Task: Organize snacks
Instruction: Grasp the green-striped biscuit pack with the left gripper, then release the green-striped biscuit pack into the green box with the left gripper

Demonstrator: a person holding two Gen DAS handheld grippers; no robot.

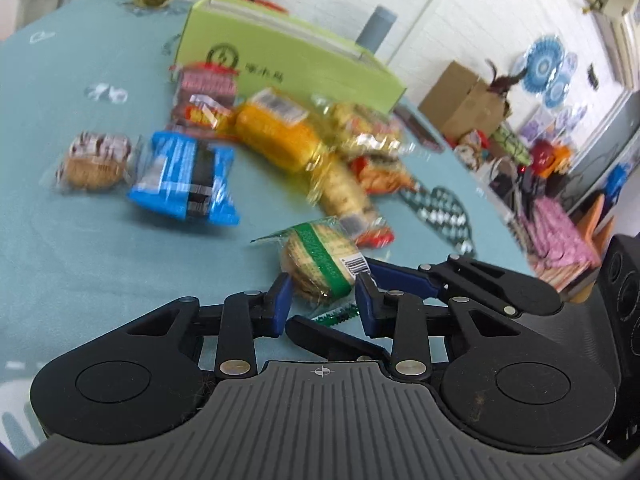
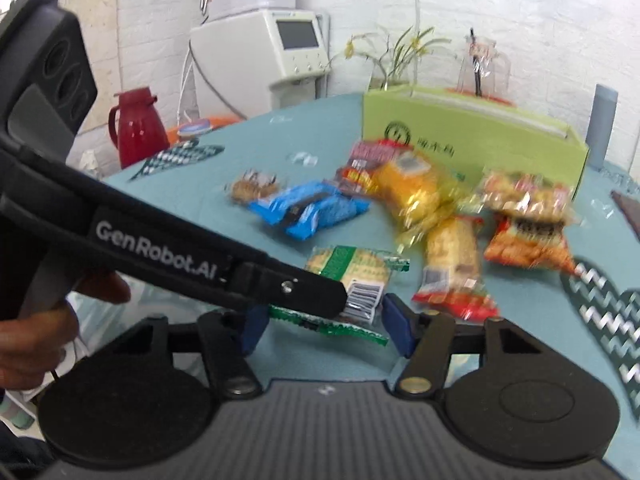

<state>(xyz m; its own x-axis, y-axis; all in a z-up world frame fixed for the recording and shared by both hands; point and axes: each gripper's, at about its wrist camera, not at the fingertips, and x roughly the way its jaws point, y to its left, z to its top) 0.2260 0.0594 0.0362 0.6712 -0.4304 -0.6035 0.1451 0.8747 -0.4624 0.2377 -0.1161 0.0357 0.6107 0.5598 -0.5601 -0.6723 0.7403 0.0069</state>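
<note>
**Inspector:** Surface and room are to be recorded.

**Clerk:** A teal tablecloth [image 1: 80, 240] is noted, backed by a white brick wall [image 2: 160, 20]. A green box [image 1: 288, 52] stands at the far side, with wrapped snacks scattered before it. A red jug [image 2: 136, 128] is seen beyond the table.

**Inspector:** And the grippers?

**Clerk:** The green-banded cracker packet [image 1: 320, 260] is found nearest, ahead of the pile. The left gripper [image 1: 324, 284] is clamped on its sides. The right gripper [image 2: 323, 308] is closed to the wrapper's width, with its pads set against the crimped ends.
</note>
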